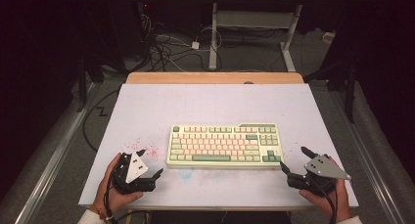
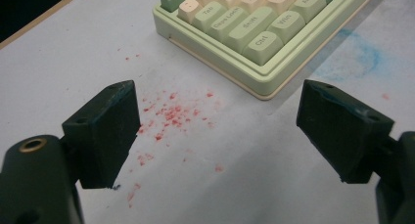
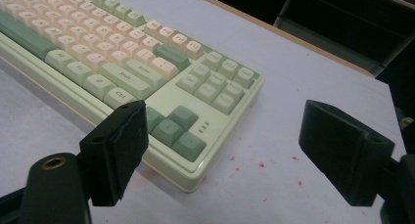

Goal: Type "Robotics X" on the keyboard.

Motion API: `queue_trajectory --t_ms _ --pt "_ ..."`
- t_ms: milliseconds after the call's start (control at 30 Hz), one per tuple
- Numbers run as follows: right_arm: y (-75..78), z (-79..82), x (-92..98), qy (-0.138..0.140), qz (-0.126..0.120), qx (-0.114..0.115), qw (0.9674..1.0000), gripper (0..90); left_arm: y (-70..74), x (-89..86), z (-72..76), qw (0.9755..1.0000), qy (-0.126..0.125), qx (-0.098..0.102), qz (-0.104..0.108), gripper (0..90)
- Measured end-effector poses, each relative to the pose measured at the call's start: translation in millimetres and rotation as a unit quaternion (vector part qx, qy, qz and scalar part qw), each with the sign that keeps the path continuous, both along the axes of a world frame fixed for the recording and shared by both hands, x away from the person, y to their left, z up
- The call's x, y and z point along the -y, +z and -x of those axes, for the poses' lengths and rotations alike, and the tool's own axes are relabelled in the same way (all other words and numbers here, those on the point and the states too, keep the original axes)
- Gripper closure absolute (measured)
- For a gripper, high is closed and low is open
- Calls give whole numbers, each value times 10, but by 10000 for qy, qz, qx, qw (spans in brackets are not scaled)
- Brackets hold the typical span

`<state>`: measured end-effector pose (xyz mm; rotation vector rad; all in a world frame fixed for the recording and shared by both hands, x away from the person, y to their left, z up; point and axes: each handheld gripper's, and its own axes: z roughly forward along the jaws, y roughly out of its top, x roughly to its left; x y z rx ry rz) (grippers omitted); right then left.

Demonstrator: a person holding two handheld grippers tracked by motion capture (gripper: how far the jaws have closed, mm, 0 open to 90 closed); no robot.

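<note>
The left gripper and the right gripper are both hovering with jaws spread wide and gripping nothing, near the table's front edge, flanking one keyboard. It is lying flat at the table's middle, toward the front. This looks like the approach step; next, each gripper is probably needing to close in on a keyboard end. Red specks are dotting the surface by its left corner.

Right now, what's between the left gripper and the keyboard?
Just red specks on bare mat, seen in the left gripper view between left gripper and keyboard.
</note>
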<state>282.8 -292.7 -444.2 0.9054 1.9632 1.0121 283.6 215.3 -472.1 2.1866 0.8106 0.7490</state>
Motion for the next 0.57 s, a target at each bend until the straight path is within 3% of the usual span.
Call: queue_trajectory --t_ms 567 --pt "-33 -21 -17 68 18 -79 9999 185 -14 8 -45 10000 48 -56 -48 153"
